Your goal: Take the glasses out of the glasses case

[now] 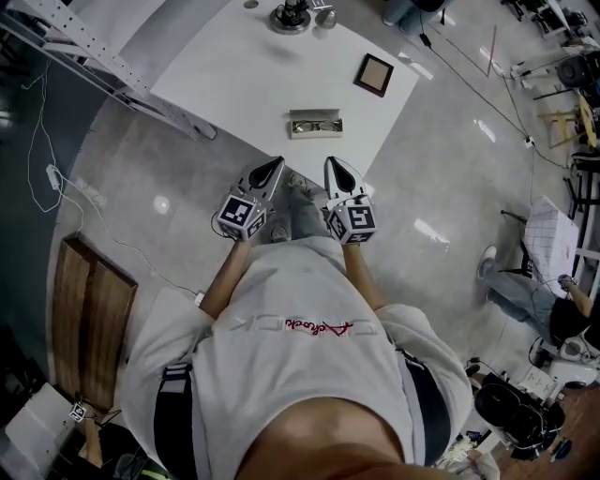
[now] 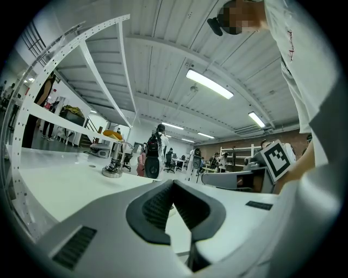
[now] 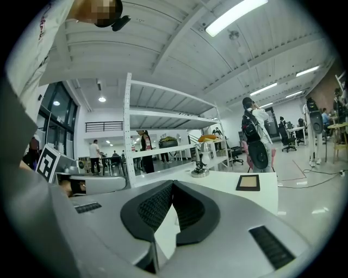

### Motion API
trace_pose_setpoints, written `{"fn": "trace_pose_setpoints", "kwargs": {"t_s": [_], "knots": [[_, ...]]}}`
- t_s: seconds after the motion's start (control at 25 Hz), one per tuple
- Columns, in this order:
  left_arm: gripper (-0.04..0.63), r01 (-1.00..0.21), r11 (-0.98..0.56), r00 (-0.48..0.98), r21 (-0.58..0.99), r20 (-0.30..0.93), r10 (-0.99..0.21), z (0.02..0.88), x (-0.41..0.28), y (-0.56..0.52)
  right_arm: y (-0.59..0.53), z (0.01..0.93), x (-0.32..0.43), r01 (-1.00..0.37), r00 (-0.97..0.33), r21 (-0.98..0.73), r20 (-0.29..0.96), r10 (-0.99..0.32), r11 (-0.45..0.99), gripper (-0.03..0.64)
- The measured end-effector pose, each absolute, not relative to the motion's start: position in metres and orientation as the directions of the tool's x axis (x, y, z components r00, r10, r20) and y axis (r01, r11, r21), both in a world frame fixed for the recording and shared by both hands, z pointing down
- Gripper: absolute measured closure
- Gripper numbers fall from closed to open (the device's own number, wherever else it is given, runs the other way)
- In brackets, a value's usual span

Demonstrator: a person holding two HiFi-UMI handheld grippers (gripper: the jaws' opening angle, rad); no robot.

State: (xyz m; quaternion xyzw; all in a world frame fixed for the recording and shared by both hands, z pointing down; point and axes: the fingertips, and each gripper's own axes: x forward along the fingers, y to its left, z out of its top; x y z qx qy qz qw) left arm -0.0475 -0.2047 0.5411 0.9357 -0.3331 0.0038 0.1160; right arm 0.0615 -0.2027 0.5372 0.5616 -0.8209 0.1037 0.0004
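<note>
Table [image 1: 244, 66]: white, ahead of me.
Case [image 1: 316, 135]: open, near the table's front edge, apart from both grippers.
Left gripper [image 1: 277, 165], right gripper [image 1: 333, 164]: each clenched on nothing, held side by side just short of that edge.
Glasses [image 1: 315, 124]: lying inside the case. I judge them light, thin and fragile; I would take the bridge or a temple, never the lenses.

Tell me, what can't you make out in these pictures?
- Glasses inside the open grey rectangular case: head view, too small for detail.
- That case: missing from both gripper views, probably behind the shut left gripper and right gripper themselves.
- Round metal object: head view, cut by the top edge.
</note>
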Motion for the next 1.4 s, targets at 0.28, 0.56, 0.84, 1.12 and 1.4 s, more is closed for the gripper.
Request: {"fn": "trace_pose_setpoints", "kwargs": {"t_s": [0.28, 0.56, 0.84, 1.12, 1.4], "knots": [[0.600, -0.632, -0.746, 0.773, 0.210, 0.096, -0.628, 0.547, -0.043, -0.243, -0.241, 0.548, 0.065, -0.916, -0.382, -0.185, 0.124, -0.916, 0.357, 0.600], [0.600, -0.642, -0.741, 0.766, 0.198, 0.132, -0.629, 0.552, -0.026, -0.282, -0.282, 0.551, 0.082, -0.911, -0.391, -0.197, 0.138, -0.910, 0.362, 0.600], [0.600, -0.646, -0.727, 0.763, 0.232, 0.175, -0.622, 0.567, -0.013, -0.296, -0.296, 0.574, 0.092, -0.902, -0.409, -0.237, 0.196, -0.891, 0.362, 0.600], [0.600, -0.654, -0.705, 0.756, 0.274, 0.243, -0.607, 0.589, -0.011, -0.280, -0.273, 0.614, 0.089, -0.887, -0.441, -0.290, 0.297, -0.847, 0.360, 0.600], [0.600, -0.659, -0.691, 0.752, 0.296, 0.269, -0.602, 0.604, -0.019, -0.276, -0.259, 0.638, 0.078, -0.878, -0.459, -0.321, 0.349, -0.817, 0.356, 0.600]]}}
